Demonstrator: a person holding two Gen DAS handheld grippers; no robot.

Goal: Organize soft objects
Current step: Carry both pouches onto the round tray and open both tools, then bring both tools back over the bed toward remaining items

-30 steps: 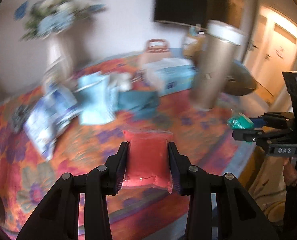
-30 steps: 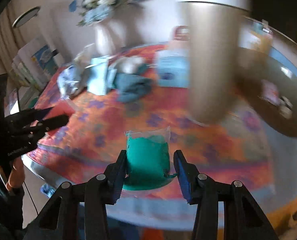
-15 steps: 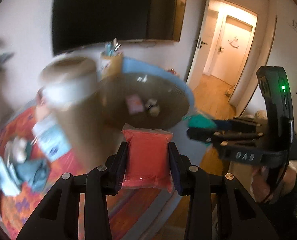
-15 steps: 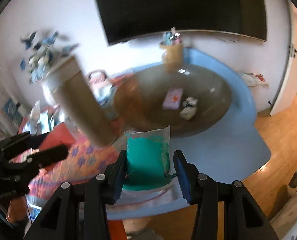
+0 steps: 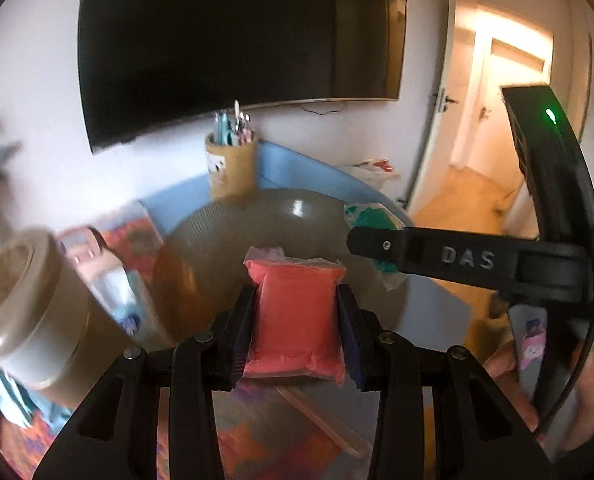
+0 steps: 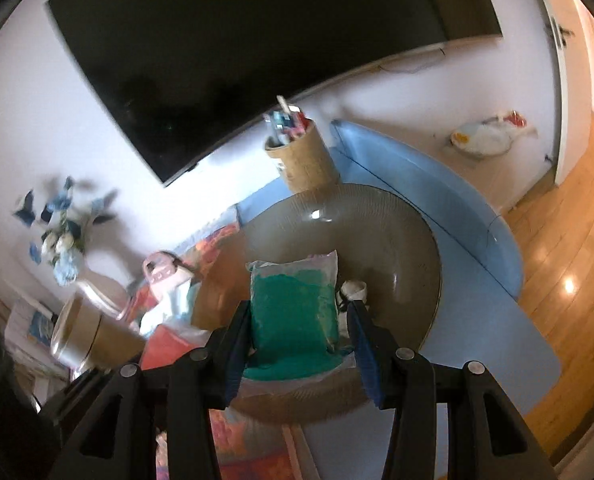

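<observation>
Red pouch (image 5: 295, 312) clamped between left tongs (image 5: 296, 320), green pouch (image 6: 295, 312) between right tongs (image 6: 299, 336)

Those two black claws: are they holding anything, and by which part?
The left gripper clamps a red soft packet by its long sides; the right gripper holds a green packet likewise.

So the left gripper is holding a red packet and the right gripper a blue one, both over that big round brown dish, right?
Not quite: the right gripper holds a green packet, not a blue one, as the right wrist view shows. The left gripper does hold the red packet, and both are over the round brown dish.
</observation>
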